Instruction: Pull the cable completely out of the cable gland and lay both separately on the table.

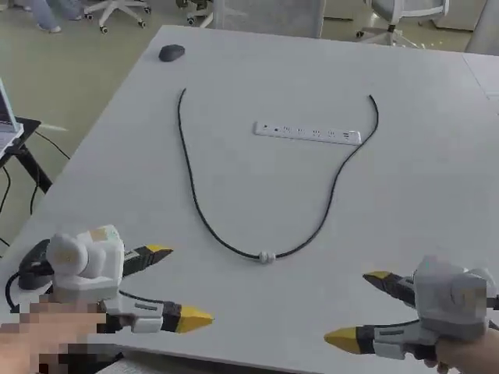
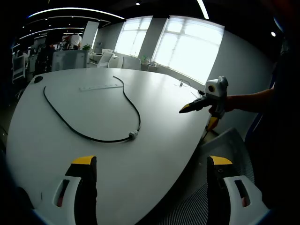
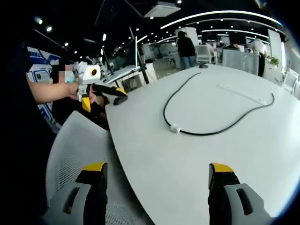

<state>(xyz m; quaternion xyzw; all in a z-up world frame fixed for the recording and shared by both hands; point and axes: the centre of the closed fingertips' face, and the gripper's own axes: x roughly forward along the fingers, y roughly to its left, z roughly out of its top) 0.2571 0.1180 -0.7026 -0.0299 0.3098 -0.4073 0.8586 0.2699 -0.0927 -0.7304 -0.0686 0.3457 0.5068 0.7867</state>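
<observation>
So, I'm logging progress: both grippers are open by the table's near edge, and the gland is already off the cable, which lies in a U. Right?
Not quite. The head view shows the cable gland threaded on the cable, at the bottom of the U. The rest holds: the left gripper and the right gripper are open by the near edge.

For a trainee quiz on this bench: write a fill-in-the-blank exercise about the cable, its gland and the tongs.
1. The cable gland threaded on the black cable is ____ in colour.
2. The left tongs and the right tongs both stand ____, gripping nothing.
3. A white ____ strip lies between the cable's two far ends.
Missing words: white; open; power.
</observation>
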